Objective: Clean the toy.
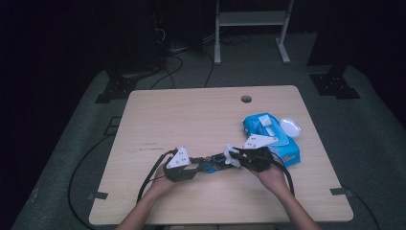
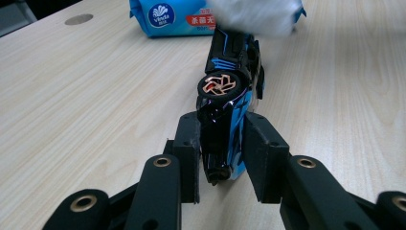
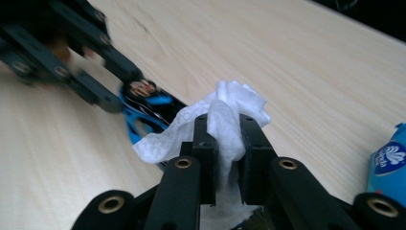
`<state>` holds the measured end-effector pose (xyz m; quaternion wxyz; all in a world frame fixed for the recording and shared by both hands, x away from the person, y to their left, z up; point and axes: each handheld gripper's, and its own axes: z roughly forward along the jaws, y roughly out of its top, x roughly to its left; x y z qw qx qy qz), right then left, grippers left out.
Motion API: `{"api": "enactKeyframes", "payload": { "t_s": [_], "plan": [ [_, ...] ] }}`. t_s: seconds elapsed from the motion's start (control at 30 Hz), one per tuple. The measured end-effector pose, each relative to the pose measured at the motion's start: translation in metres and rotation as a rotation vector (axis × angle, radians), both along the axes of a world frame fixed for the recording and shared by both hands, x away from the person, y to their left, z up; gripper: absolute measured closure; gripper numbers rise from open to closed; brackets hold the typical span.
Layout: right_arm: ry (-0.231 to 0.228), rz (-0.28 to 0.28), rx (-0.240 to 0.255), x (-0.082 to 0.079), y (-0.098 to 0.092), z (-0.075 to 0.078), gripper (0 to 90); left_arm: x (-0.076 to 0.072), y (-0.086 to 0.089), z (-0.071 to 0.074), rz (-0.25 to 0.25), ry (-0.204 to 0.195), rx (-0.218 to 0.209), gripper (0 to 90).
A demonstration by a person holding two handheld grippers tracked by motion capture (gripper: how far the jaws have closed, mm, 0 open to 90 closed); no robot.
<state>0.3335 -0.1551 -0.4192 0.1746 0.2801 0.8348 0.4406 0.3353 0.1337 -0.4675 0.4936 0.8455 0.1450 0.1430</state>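
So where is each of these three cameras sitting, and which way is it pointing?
High view: above the person's side, looking forward and down on the table; both forearms enter from below.
Left gripper view: rides the left gripper, looking along its jaws clamped on the toy car.
Right gripper view: rides the right gripper, jaws shut on a white wipe.
Shared: the car, the wipe and the blue wipes pack.

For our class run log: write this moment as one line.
left gripper: shut on toy car | right gripper: shut on white wipe, at car | wipes pack: on table
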Motion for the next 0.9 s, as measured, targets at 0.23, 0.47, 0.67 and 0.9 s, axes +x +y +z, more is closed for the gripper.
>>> {"api": "enactKeyframes", "payload": {
  "t_s": [0.23, 0.47, 0.67, 0.9],
  "plan": [
    [0.017, 0.027, -0.031, 0.002, 0.010, -0.005, 79.3, 0.008, -0.010, -0.003, -0.008, 0.078, -0.013, 52.4],
    [0.019, 0.033, -0.029, 0.006, 0.017, -0.004, 79.3, 0.006, -0.011, -0.005, -0.005, 0.048, 0.002, 67.0],
    [0.019, 0.105, -0.022, 0.003, 0.047, -0.003, 79.1, 0.007, -0.008, -0.006, 0.000, 0.050, -0.006, 68.1],
    [0.060, 0.088, -0.029, 0.016, 0.057, -0.003, 80.2, 0.005, -0.010, -0.002, -0.004, 0.041, 0.035, 68.3]
  ]
}}
